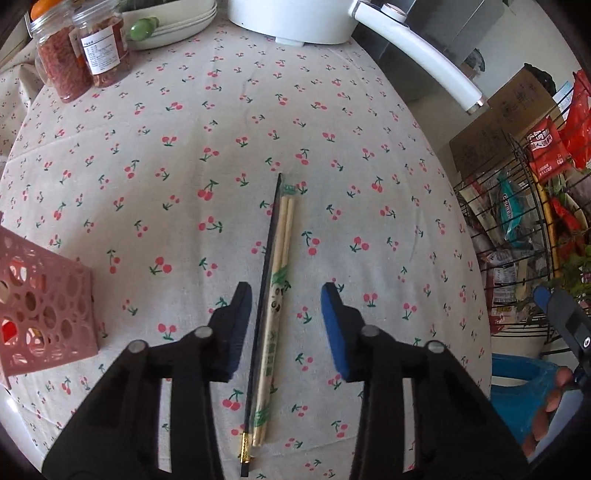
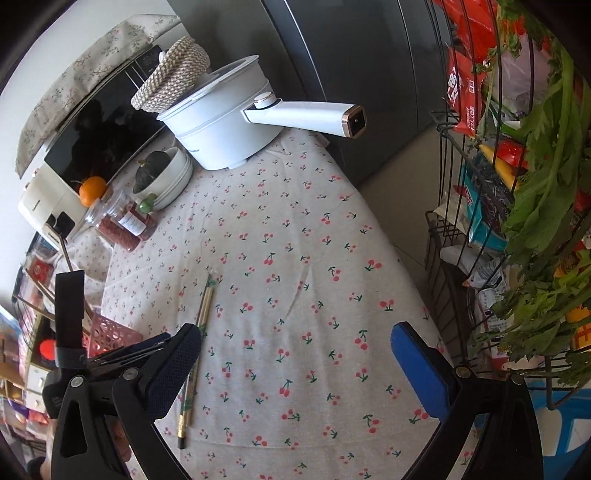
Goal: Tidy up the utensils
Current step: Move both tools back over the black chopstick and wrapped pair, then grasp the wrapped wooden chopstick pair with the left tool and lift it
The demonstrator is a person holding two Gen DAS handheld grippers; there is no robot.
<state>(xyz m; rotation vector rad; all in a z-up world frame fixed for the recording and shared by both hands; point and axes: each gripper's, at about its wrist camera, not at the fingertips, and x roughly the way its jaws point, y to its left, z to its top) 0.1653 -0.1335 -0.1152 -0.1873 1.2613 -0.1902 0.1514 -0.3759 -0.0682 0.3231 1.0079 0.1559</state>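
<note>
Fingers (image 1: pixel 240 325) of the left gripper (image 1: pixel 286 326) stand apart on either side of the chopsticks, pads clear of them; the right gripper (image 2: pixel 295 369) stands wide over bare cloth, holding nothing. Largest here is the counter (image 1: pixel 332 184) in cherry-print cloth, open across its middle, with its right edge dropping beside a wire rack (image 2: pixel 461 240) of packets and greens. At the far edge sit a white electric pot (image 2: pixel 221 125), its long handle overhanging, stacked bowls (image 1: pixel 177 22) and two jars (image 1: pixel 85 55). A pink perforated holder (image 1: pixel 48 314) sits near the left edge. One black chopstick (image 1: pixel 264 280) lies touching a wrapped bamboo pair (image 1: pixel 279 280), mid-counter.
</note>
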